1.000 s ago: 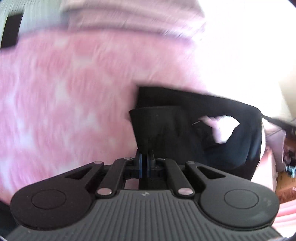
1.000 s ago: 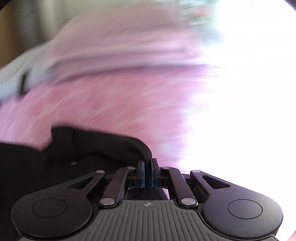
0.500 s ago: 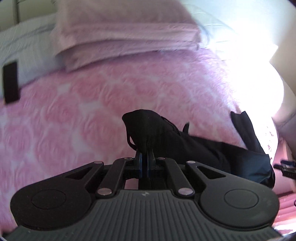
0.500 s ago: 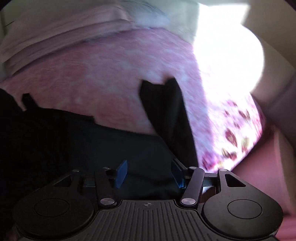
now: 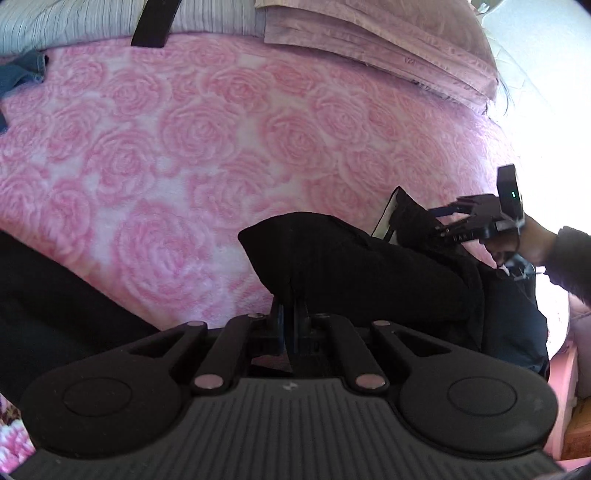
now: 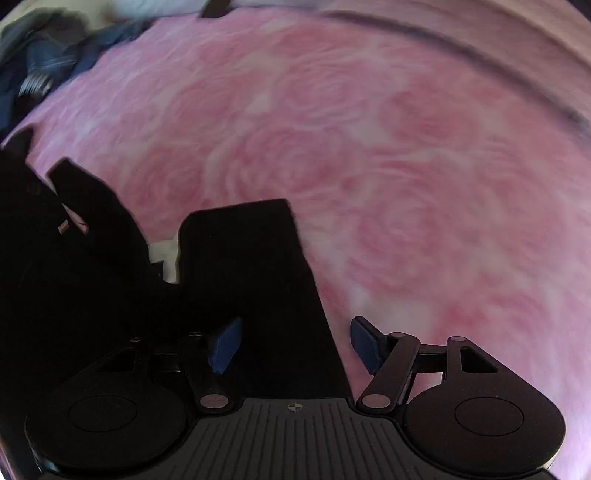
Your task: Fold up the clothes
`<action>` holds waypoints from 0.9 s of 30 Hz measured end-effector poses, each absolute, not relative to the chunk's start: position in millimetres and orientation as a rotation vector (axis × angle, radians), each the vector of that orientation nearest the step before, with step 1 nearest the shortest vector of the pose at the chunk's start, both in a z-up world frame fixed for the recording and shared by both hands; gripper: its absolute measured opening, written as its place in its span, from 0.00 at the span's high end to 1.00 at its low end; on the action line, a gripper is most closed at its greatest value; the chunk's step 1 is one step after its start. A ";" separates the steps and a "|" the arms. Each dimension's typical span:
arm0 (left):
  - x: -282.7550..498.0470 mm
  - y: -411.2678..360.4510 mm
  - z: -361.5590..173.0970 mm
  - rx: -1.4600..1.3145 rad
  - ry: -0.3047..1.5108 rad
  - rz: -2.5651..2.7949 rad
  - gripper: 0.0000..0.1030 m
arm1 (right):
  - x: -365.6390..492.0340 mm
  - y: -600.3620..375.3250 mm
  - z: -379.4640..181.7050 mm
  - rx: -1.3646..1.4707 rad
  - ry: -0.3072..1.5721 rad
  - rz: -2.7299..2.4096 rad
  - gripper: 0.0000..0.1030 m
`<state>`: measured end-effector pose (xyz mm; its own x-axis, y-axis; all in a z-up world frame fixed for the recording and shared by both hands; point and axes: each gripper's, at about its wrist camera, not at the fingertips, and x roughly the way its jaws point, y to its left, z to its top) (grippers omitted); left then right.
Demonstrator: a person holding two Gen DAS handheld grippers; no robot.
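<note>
A black garment (image 5: 362,269) lies bunched on a pink rose-patterned blanket (image 5: 177,147). My left gripper (image 5: 289,317) is shut on a raised fold of the garment at its near left end. In the left wrist view my right gripper (image 5: 448,218) hovers over the garment's far right part, held by a hand in a dark sleeve. In the right wrist view my right gripper (image 6: 295,345) stands open, its blue pads (image 6: 225,345) either side of a flat black strip of the garment (image 6: 255,273) lying on the blanket (image 6: 406,184).
Folded pink bedding (image 5: 388,37) and a grey striped pillow (image 5: 92,18) lie along the far edge of the bed. Blue clothing (image 6: 48,62) is heaped at the far left. A black strap (image 5: 151,22) lies over the pillow. Bright glare fills the right side.
My right gripper let go of the garment, opened, and now sits over a flat black strip. My left gripper stays shut on the fold, and the garment has come down onto the blanket.
</note>
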<state>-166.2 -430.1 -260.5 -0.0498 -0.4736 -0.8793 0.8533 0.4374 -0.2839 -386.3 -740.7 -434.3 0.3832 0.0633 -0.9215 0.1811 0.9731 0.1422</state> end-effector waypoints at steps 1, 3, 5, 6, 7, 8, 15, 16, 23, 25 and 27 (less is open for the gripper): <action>-166.1 -437.4 -252.9 0.420 1.159 -1.146 0.99 | -384.4 -748.0 -434.0 0.279 1.180 -0.077 0.49; -164.7 -461.1 -228.8 0.451 1.080 -1.205 0.99 | -385.7 -759.5 -428.9 0.357 1.170 -0.088 0.93; -163.3 -484.9 -204.6 0.481 0.998 -1.261 1.00 | -410.0 -756.3 -404.2 0.385 1.106 -0.129 0.95; -162.6 -496.7 -192.5 0.496 0.957 -1.289 1.00 | -423.4 -755.0 -389.0 0.403 1.064 -0.162 0.95; -161.9 -508.6 -180.5 0.510 0.916 -1.316 1.00 | -442.4 -755.0 -366.9 0.429 1.000 -0.225 0.95; -160.9 -526.3 -164.5 0.515 0.869 -1.349 1.00 | -467.7 -756.6 -341.0 0.455 0.931 -0.303 0.95; -201.5 -684.7 -87.5 0.529 0.601 -1.593 1.00 | -649.7 -779.2 -207.2 0.527 0.581 -0.876 0.99; -211.7 -696.5 -89.1 0.530 0.596 -1.614 1.00 | -671.5 -784.6 -205.3 0.531 0.565 -0.953 0.98; -248.6 -666.4 -193.5 0.717 0.809 -1.586 0.73 | -724.8 -813.4 -273.5 0.578 0.747 -1.209 0.93; -240.5 -631.5 -233.2 0.788 0.907 -1.497 0.73 | -712.0 -801.6 -284.1 0.541 0.789 -1.181 0.53; -225.5 -591.8 -264.0 0.860 0.963 -1.406 0.70 | -694.2 -783.9 -289.1 0.494 0.803 -1.125 0.28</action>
<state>-225.5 -591.8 -264.0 -0.0609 -0.3919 -0.9180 0.9976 0.0073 -0.0693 -694.2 -783.9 -289.1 0.2046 -0.5971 -0.7757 0.9275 0.3716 -0.0415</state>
